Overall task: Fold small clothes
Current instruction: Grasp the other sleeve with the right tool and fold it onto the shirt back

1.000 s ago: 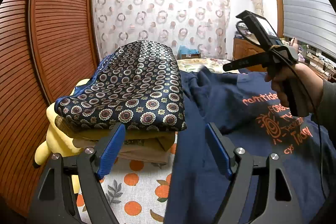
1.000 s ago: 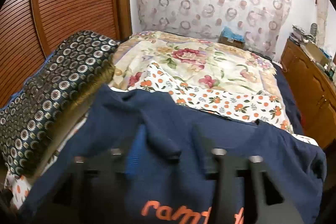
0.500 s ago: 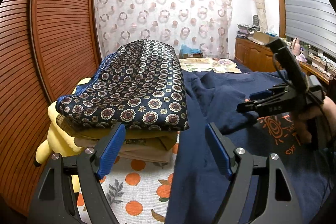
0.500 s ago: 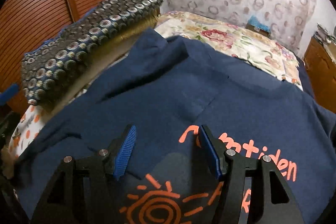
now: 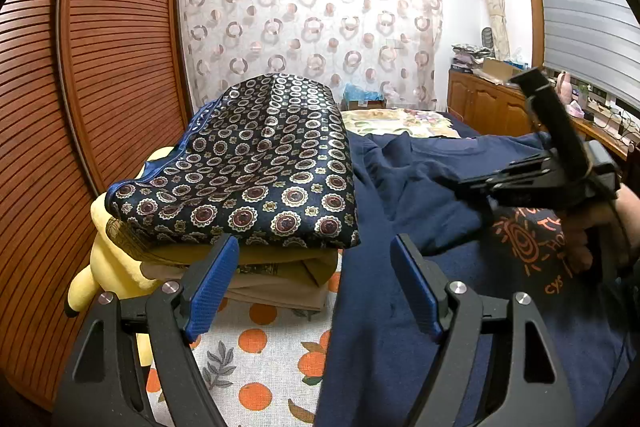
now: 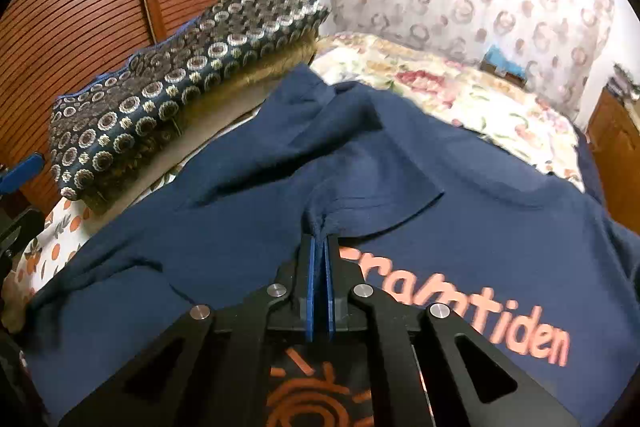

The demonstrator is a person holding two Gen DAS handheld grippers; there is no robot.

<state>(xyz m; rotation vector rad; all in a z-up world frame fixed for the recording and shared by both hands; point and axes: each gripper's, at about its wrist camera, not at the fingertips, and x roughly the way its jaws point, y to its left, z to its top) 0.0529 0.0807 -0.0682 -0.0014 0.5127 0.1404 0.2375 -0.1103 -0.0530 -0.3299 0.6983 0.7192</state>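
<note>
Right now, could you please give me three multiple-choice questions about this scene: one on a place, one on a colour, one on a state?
1. Where does the patterned folded cloth lie?
A. on top of a stack of folded clothes
B. spread over the T-shirt
C. on the wooden cabinet

2. What colour is the print on the T-shirt?
A. white
B. orange
C. green

3. How do the right gripper's jaws stand?
A. wide open above the cloth
B. shut on nothing
C. shut on a pinch of the T-shirt

Answers:
1 A: the patterned folded cloth tops the stack.
2 B: orange print shows on the navy T-shirt.
3 C: the right gripper pinches a fold; its jaws have just been closing.
</note>
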